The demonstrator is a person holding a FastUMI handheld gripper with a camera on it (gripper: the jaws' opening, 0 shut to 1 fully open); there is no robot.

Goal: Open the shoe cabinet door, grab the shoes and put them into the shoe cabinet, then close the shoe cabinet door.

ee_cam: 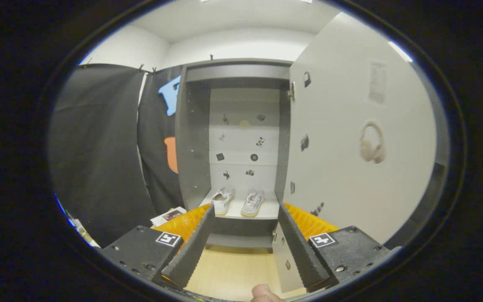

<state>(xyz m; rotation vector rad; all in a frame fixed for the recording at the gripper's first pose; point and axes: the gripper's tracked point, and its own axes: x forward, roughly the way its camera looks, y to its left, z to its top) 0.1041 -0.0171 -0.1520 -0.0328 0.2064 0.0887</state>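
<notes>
Ahead, the shoe cabinet [233, 138] stands with its door [350, 138] swung wide open. Both white shoes [238, 202] sit side by side on its bottom shelf [266, 212], beyond the gripper [245, 218], whose jaws are spread apart, holding nothing.

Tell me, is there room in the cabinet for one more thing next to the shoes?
The gripper is open and holds nothing. On the shelf, the two shoes sit side by side at the front. Bare patches lie between the shoes and beside the right shoe. The space above them is open.
</notes>
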